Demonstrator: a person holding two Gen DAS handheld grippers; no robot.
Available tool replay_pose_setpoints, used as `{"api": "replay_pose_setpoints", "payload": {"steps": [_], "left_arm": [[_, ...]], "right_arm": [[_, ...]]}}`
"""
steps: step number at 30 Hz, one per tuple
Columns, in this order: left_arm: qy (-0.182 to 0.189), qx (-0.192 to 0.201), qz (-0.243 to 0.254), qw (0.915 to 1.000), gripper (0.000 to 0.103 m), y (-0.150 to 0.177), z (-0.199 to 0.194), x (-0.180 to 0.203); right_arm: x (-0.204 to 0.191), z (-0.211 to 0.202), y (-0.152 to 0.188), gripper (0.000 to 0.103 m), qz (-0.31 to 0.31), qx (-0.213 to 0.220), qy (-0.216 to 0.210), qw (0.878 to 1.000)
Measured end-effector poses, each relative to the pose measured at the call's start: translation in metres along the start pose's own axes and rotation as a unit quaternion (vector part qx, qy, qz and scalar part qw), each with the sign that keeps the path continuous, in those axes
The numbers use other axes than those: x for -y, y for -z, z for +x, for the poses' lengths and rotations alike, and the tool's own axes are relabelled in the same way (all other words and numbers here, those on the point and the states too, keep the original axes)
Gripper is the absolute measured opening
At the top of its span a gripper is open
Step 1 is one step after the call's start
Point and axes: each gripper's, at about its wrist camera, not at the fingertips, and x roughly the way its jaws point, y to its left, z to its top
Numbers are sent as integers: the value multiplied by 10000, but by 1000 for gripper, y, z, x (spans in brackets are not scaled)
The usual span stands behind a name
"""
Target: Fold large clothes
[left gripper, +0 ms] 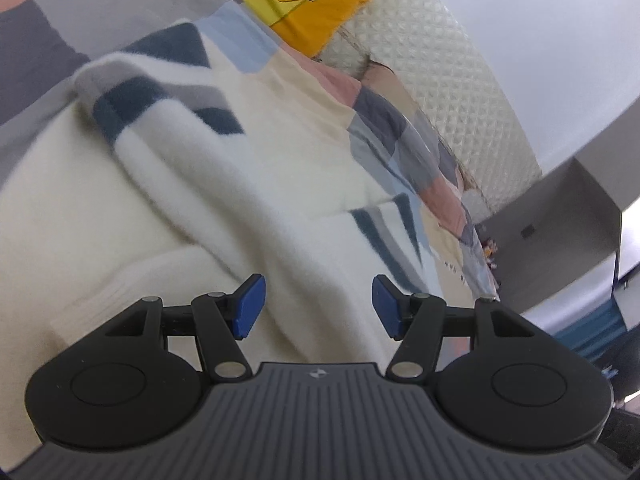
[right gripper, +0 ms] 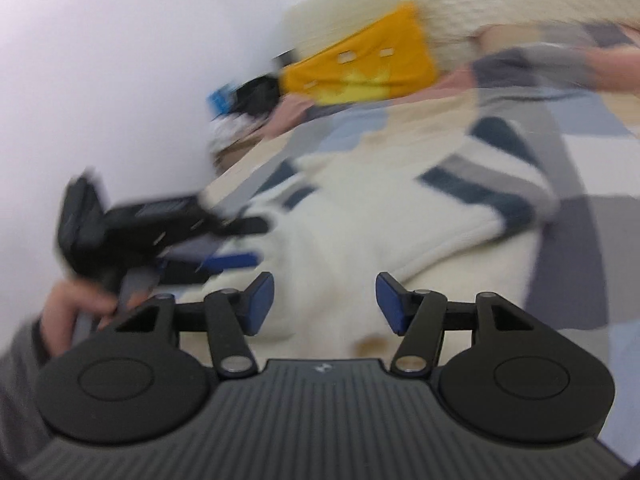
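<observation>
Left wrist view shows the left tool [left gripper: 318, 306] wide and empty above the cream sweater [left gripper: 200, 200], spread on the bed [left gripper: 36, 40] for folding, the right tool [right gripper: 324, 304] likewise wide.

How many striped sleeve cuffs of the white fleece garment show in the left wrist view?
2: one striped cuff upper left, folded across the white fleece garment; another at right. Others may be hidden.

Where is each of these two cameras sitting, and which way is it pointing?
Left wrist: sits on the left gripper, looking along its open fingers at the white sweater on the patchwork bedspread.
Right wrist: sits on the right gripper, open too, facing the same sweater; the person's left hand shows, holding the other gripper.
Shared: the sweater with its navy and grey stripes, the bedspread and the yellow cushion.
</observation>
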Motion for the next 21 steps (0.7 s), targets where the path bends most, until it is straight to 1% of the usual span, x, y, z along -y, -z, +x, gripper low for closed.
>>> {"api": "replay_pose_setpoints", "payload": {"steps": [1, 4, 7, 9, 11, 12, 13, 14, 15, 16, 18, 21], "left_arm": [[-22, 43, -28, 10000, 65, -1, 2, -1], [-108, 194, -111, 9997, 64, -4, 11, -5], [-212, 272, -279, 9990, 64, -8, 26, -11], [-321, 280, -414, 9982, 62, -12, 39, -15], [-404, 314, -584, 9970, 55, -14, 50, -19], [-430, 319, -646, 9965, 51, -14, 53, -20], [-457, 333, -620, 9965, 46, -14, 55, -20], [-551, 339, -502, 9966, 41, -15, 56, -18], [-669, 333, -391, 9964, 31, -14, 55, -17], [-744, 321, -347, 9961, 22, -13, 54, -17], [-810, 325, -358, 9955, 12, -11, 46, -20], [-844, 279, -304, 9956, 11, -4, 28, -26]], "right_arm": [[4, 4, -1, 61, 127, 9, 95, 9999], [16, 15, 3, 61, 503, -154, 344, 9980], [18, 28, 10, 60, 627, -281, 328, 9971], [19, 36, 12, 55, 651, -380, 354, 9965], [23, 43, 15, 51, 798, -438, 340, 9953], [25, 46, 17, 46, 846, -469, 332, 9948], [27, 48, 18, 42, 857, -502, 321, 9945], [28, 50, 18, 30, 852, -526, 322, 9945], [30, 51, 18, 20, 897, -542, 313, 9940], [32, 52, 19, 17, 985, -555, 275, 9932], [35, 51, 17, 11, 1072, -538, 220, 9925], [33, 45, 14, 10, 976, -388, 365, 9938]]}}
